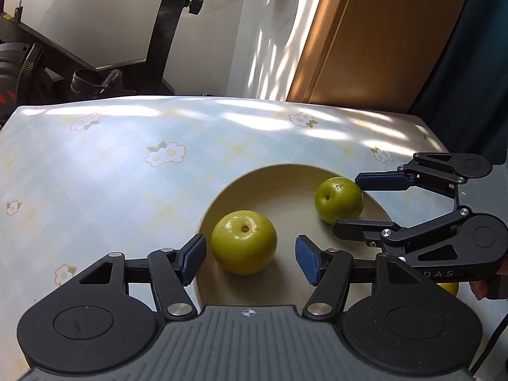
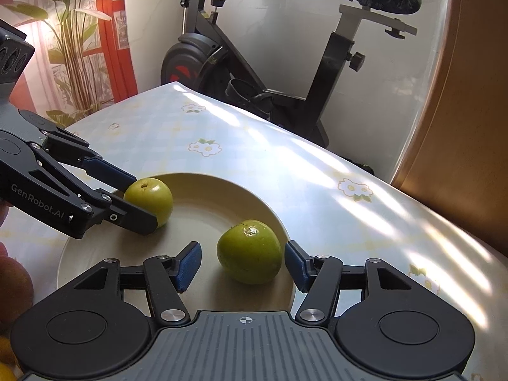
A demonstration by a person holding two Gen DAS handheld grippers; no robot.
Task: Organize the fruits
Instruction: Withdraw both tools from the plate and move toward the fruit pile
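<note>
Two green round fruits lie on a beige plate [image 1: 285, 177]. The nearer fruit [image 1: 243, 247] sits between the blue pads of my left gripper [image 1: 250, 262], with a gap on each side, so the gripper is open. In the right wrist view that same fruit [image 2: 149, 201] lies between the left gripper's fingers [image 2: 127, 176]. The other fruit [image 2: 250, 250] rests between the pads of my right gripper [image 2: 243, 265], clear of the left pad and very close to the right one. That gripper is open too. The left wrist view shows it flanking this fruit [image 1: 338, 200].
The plate [image 2: 206, 190] stands on a table with a pale checked, flowered cloth [image 1: 111, 174]. Reddish and yellow fruits [image 2: 12, 279] lie at the table's near left. An exercise bike [image 2: 254, 73] and a plant [image 2: 73, 47] stand behind, and a wooden door [image 1: 365, 38] is at the right.
</note>
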